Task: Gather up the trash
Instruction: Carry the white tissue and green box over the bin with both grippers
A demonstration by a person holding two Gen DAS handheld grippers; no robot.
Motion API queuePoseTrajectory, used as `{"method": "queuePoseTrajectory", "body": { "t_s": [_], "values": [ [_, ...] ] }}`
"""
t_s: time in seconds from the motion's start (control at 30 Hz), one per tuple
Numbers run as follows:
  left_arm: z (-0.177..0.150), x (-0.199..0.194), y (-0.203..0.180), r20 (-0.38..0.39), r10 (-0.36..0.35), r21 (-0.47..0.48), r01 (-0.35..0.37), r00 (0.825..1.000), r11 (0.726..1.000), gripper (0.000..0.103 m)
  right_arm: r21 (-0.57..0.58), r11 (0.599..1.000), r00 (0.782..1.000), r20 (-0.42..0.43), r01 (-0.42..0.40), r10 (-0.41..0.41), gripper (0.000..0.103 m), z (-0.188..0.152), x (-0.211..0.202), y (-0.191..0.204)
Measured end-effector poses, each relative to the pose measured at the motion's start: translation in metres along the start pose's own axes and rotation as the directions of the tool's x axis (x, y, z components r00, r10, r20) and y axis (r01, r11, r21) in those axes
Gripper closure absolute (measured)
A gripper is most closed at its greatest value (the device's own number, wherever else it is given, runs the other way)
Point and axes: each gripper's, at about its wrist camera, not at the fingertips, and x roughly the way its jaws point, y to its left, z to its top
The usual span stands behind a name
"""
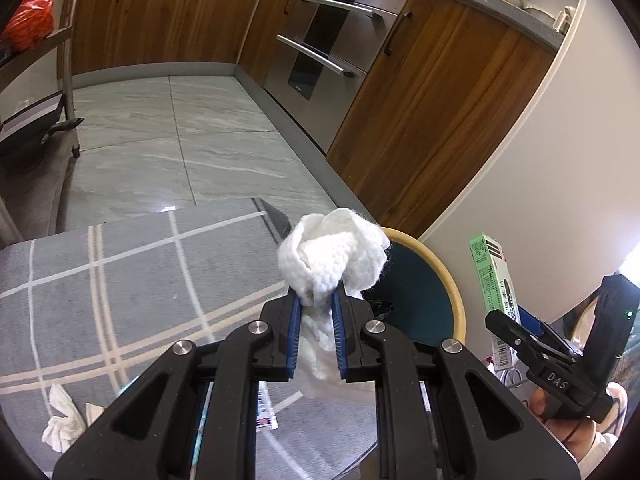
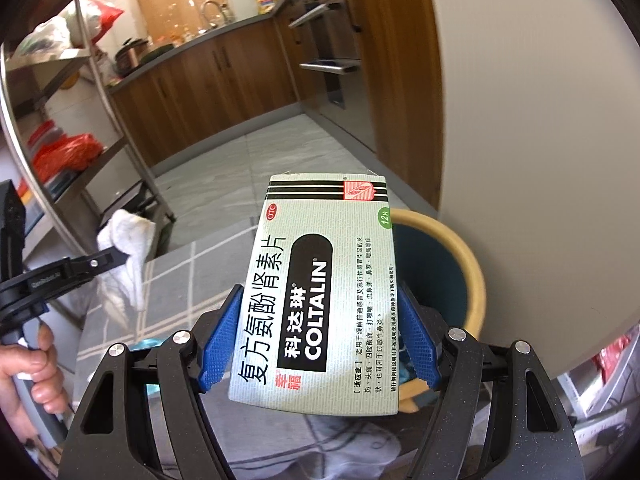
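My left claw (image 1: 316, 312) pinches a white tissue (image 1: 332, 256) at centre frame, the bin (image 1: 448, 276) just right; more tissue (image 1: 60, 424) waits lower left. My right claw (image 2: 320, 340) clamps a medicine box (image 2: 320, 292) beside the bin (image 2: 472, 272). Neither is dropped yet.
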Motion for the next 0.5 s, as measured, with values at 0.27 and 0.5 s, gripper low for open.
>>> {"method": "queuePoseTrajectory", "body": {
  "t_s": [0.27,0.5],
  "values": [
    [0.002,0.026,-0.031,-0.030,-0.024,0.018,0.025,0.999,1.000,0.090,0.056,0.998,1.000,-0.014,0.028,-0.027,0.029,-0.003,0.009,-0.019],
    [0.005,0.045,-0.047,-0.047,-0.052,0.012,0.053,0.998,0.999,0.090,0.071,0.996,0.998,-0.047,0.053,-0.050,0.029,-0.002,0.015,-0.020]
  ]
}}
